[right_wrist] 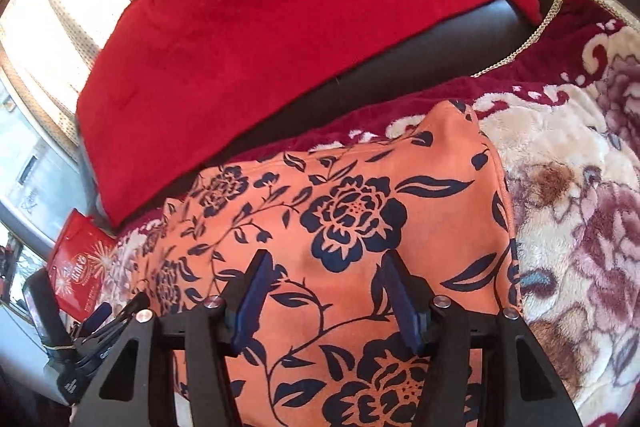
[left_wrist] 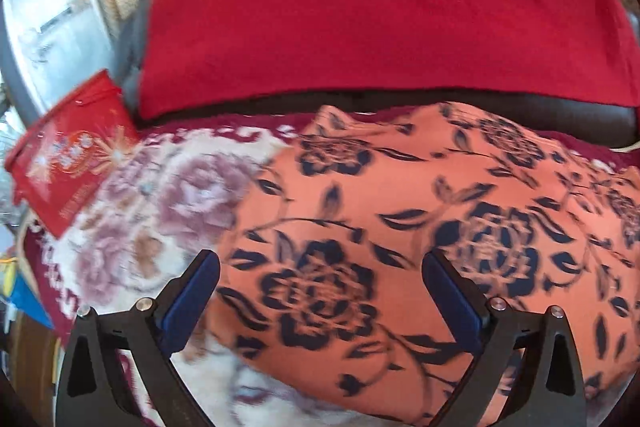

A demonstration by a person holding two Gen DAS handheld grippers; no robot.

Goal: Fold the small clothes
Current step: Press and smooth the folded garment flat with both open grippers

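Left gripper [left_wrist: 320, 275]: my jaws spread wide, empty, above the orange floral garment [left_wrist: 400, 227].
Right gripper [right_wrist: 326, 281]: half apart, gripping nothing.
Risk: pinching the fleece blanket [right_wrist: 560, 167] beneath.

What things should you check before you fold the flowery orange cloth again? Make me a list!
1. Left gripper empty and open wide: ok, nothing sits between its fingers.
2. Right gripper free of cloth: ok, its jaws stand apart with nothing pinched.
3. Orange flowered garment lying flat on the fluffy floral blanket: ok, though its far corner pokes up a little.
4. Garment clear of the red cloth behind it: ok, a dark strip separates them.
5. Red packet out of the way: ok, it lies off to the left side.
6. Near edge of the garment tidy: cannot tell, the grippers hide it.
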